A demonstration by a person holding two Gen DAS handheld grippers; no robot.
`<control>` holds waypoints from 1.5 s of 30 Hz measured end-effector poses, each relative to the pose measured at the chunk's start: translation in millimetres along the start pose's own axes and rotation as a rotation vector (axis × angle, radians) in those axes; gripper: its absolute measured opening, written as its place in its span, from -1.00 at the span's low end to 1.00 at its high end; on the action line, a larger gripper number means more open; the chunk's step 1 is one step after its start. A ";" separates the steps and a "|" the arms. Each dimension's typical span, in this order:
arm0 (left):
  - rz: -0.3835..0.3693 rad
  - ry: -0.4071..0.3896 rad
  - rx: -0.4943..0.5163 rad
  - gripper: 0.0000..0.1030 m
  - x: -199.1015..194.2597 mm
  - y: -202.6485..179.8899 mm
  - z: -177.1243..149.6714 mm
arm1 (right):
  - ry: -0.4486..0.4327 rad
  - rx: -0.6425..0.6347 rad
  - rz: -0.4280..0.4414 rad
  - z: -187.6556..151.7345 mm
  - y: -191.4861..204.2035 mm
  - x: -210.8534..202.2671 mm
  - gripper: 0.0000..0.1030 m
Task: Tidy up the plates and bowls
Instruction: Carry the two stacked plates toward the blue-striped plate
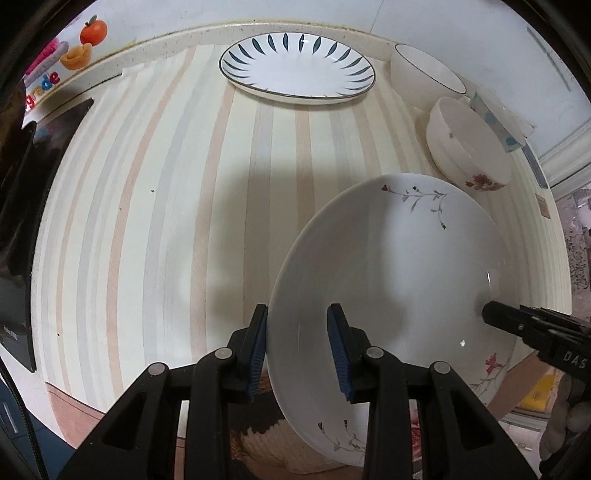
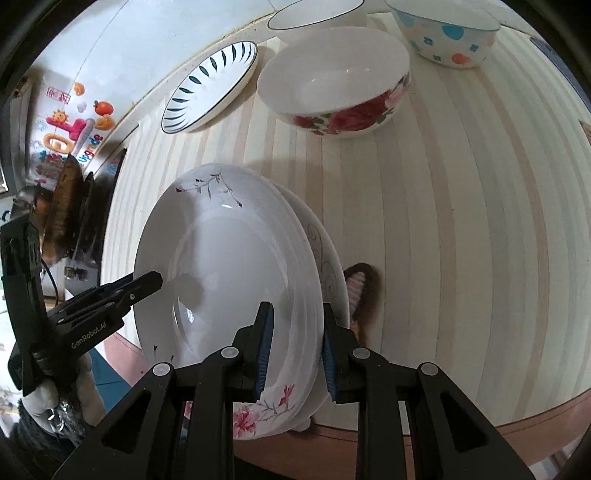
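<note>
A stack of white plates (image 1: 388, 258) is held between both grippers over the near edge of the striped table (image 1: 166, 221). The top plate (image 2: 229, 258) has grey twigs and pink flowers, and a plate with grey swirls (image 2: 328, 254) shows under it. My left gripper (image 1: 299, 350) is shut on the stack's near rim, one pad inside and one outside. My right gripper (image 2: 295, 350) is shut on the opposite rim and reaches in from the right (image 1: 495, 317) in the left wrist view. I cannot tell whether the stack touches the table.
At the back lie a plate with blue leaf marks (image 1: 297, 68), a plain white bowl (image 1: 424, 74), a red-flowered bowl (image 2: 336, 81) and a dotted bowl (image 2: 447, 33). A dark stove (image 1: 22, 240) borders the table's left side. A slipper (image 2: 358, 291) shows below the table edge.
</note>
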State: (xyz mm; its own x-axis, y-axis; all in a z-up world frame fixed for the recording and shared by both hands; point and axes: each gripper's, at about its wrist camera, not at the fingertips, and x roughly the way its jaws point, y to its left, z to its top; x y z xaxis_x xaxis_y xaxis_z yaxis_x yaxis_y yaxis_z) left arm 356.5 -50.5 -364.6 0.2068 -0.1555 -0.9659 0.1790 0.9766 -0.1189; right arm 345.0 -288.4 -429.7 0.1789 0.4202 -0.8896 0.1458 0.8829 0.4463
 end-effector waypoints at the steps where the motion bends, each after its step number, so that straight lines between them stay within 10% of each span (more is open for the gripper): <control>1: 0.008 -0.001 0.003 -0.43 0.4 -1.3 -0.9 | -0.003 0.006 0.001 0.5 -0.4 -0.3 -0.48; 34: 0.093 -0.008 -0.055 -0.43 -12.1 -6.3 -7.7 | 0.081 0.109 0.079 -9.0 -18.8 -24.8 -0.44; 45: 0.050 -0.204 -0.143 -0.23 -108.5 19.2 48.5 | -0.035 0.031 0.153 31.9 29.9 -93.6 -0.21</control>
State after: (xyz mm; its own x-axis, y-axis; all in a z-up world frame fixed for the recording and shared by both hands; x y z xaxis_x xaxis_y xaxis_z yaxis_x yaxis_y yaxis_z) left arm 384.1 -22.1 -250.9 0.4042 -0.1187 -0.9069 0.0290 0.9927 -0.1170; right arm 363.6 -308.1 -330.0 0.2354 0.5409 -0.8074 0.1440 0.8022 0.5794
